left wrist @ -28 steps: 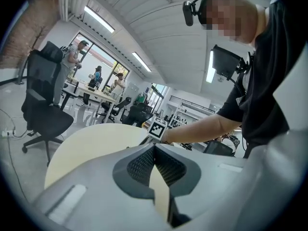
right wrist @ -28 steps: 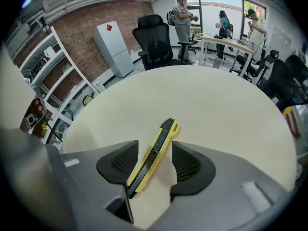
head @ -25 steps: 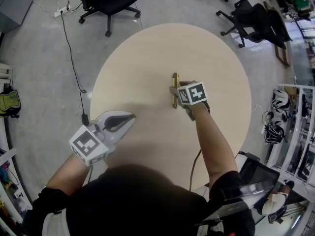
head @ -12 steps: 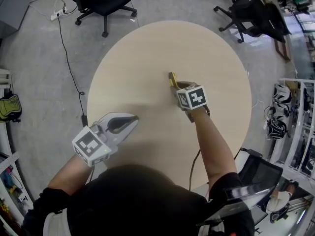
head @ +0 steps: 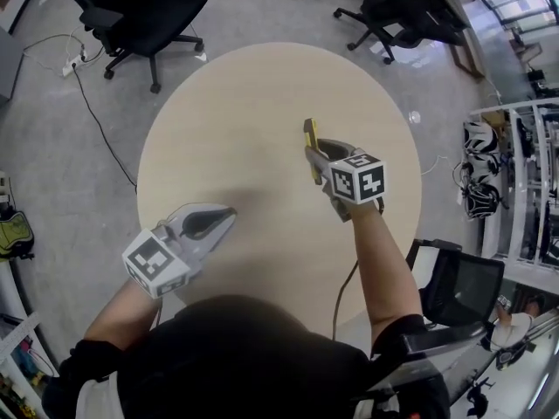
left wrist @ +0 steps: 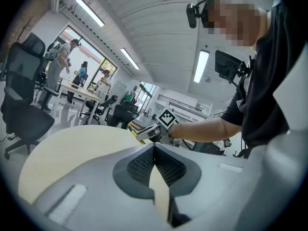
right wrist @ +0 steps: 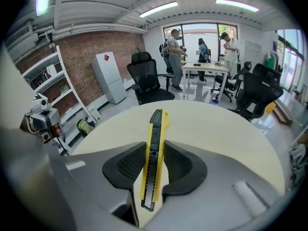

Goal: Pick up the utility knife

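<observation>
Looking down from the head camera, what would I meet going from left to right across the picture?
yellow-green bag → left gripper → utility knife → white shelf rack

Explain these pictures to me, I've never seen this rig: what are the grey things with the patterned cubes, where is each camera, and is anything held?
There is no robot here. A person holds a two-jaw gripper in each hand, and the patterned cubes are part of those grippers. The head view comes from a camera on the person's head, looking down at a round wooden table. The other two views come from a camera riding on each gripper, looking along its jaws. The right gripper has just closed its jaws on a yellow utility knife, which looks raised off the table. The left gripper is shut with nothing in it. I see nothing else on the table.
</observation>
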Motion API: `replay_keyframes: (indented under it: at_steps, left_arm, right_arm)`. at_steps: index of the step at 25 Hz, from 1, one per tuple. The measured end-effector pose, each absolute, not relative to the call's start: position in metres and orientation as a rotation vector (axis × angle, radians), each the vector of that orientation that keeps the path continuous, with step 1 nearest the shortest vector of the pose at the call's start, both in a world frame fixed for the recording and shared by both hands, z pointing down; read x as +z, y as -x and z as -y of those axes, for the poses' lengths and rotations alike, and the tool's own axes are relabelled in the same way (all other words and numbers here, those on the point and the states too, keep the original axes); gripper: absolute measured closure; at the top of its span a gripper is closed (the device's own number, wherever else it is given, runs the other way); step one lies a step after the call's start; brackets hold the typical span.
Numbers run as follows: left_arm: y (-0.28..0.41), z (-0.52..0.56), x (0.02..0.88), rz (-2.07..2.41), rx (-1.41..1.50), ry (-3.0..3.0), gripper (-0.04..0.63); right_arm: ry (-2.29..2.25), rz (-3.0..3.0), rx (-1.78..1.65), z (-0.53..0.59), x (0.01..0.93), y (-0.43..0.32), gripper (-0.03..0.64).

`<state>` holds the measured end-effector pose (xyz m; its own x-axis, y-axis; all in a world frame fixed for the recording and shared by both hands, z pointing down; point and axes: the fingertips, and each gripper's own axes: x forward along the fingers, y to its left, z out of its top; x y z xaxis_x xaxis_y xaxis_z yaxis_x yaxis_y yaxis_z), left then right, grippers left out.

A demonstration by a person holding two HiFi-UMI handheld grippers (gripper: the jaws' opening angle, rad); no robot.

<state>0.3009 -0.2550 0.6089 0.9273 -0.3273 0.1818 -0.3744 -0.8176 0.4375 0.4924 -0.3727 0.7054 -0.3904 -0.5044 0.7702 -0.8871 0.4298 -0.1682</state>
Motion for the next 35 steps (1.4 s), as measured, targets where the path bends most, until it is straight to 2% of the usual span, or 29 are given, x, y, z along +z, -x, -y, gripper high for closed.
replay_keyframes:
  at_steps: [8,19,28,35]
  left_arm:
    - [-0.327,0.222,0.575,0.378,0.125,-2.672,0.595]
    - [-0.389,0.148,0.514,0.1,0.105,-2.802,0.595]
    - [-0.454,0.025,0.469,-0.209,0.069,-2.869,0.595]
    - [-0.487,-0.124,0.421,-0.519,-0.005,-2.862,0.595]
  right_arm:
    - [-1.366,2.145,0.717,0.313,0.612,-0.536,0.486]
    - [-1.738,2.192,0.58,0.166,0.485,-0.61,0.486]
    - [-2.059,2.094,0.452,-0.032,0.402,-0.663,0.486]
    - [-2.303,1.919,0.376,-0.235,0.352,-0.662,0.486]
